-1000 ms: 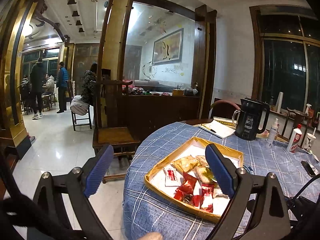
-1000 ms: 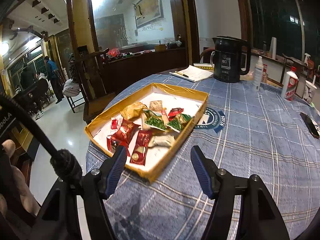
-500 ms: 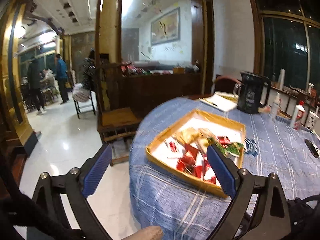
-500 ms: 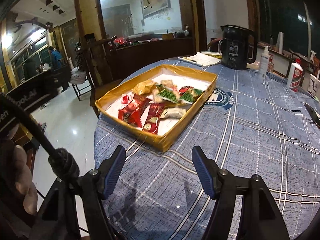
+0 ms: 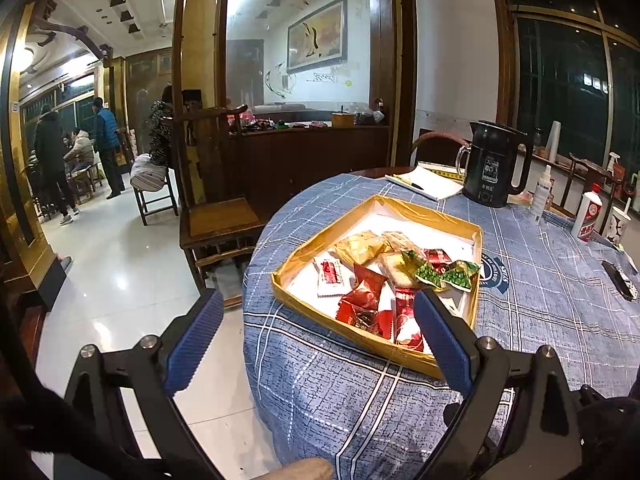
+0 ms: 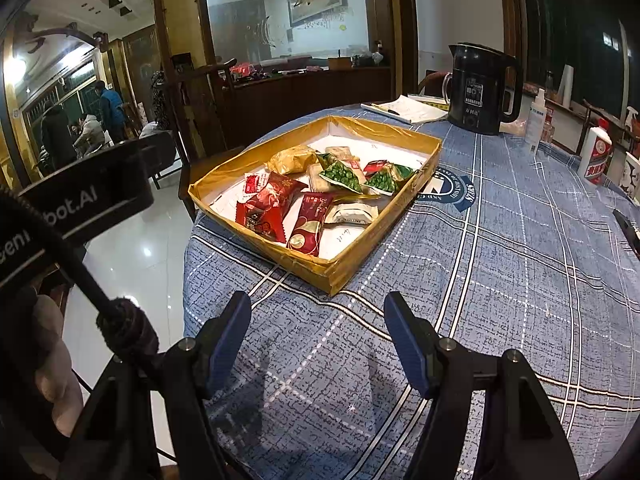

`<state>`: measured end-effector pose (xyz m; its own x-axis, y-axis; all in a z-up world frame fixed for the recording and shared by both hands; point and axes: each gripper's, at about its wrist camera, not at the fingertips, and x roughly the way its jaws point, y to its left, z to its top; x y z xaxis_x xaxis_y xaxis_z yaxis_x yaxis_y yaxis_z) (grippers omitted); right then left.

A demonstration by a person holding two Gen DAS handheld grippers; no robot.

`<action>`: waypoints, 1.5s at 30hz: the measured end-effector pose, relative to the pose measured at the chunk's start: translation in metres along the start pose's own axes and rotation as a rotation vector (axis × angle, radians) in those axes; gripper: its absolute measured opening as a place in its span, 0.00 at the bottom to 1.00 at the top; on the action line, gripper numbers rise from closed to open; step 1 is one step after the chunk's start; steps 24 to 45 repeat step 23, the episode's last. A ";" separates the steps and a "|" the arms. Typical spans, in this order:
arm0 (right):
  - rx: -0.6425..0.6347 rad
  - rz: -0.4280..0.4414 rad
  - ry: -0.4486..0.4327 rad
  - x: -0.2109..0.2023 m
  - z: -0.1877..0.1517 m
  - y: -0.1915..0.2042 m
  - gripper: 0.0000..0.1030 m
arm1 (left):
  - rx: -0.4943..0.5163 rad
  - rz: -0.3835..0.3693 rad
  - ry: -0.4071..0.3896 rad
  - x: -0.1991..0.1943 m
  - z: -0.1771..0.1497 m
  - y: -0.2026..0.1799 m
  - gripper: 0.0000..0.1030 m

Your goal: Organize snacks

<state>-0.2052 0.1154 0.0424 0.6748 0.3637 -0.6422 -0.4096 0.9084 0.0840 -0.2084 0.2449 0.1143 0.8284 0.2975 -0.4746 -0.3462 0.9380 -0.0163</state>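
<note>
A gold-edged shallow tray (image 5: 308, 254) (image 6: 348, 270) sits on the blue checked tablecloth and holds several snack packets: red packets (image 5: 362, 300) (image 6: 272, 206), green pea packets (image 5: 452, 276) (image 6: 344, 176), a gold packet (image 5: 362, 248) (image 6: 292, 160) and a white one (image 6: 352, 214). My left gripper (image 5: 316, 336) is open and empty, held off the table's left edge in front of the tray. My right gripper (image 6: 318, 340) is open and empty, above the cloth just short of the tray's near corner.
A black kettle (image 5: 494, 174) (image 6: 478, 88), a notepad (image 5: 424, 182) (image 6: 400, 110), a spray bottle (image 5: 542, 192) and a red-and-white bottle (image 5: 588, 216) (image 6: 596, 158) stand at the back. A dark phone (image 5: 620, 280) lies at the right. A wooden chair (image 5: 220, 220) stands beside the table.
Both grippers have drawn back a little from the tray and stayed open. The snacks have not moved.
</note>
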 end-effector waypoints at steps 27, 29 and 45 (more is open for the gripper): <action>-0.015 -0.020 0.004 0.001 -0.003 -0.001 0.67 | -0.044 -0.052 0.087 0.015 -0.005 0.002 0.93; -0.015 -0.020 0.004 0.001 -0.003 -0.001 0.67 | -0.044 -0.052 0.087 0.015 -0.005 0.002 0.93; -0.015 -0.020 0.004 0.001 -0.003 -0.001 0.67 | -0.044 -0.052 0.087 0.015 -0.005 0.002 0.93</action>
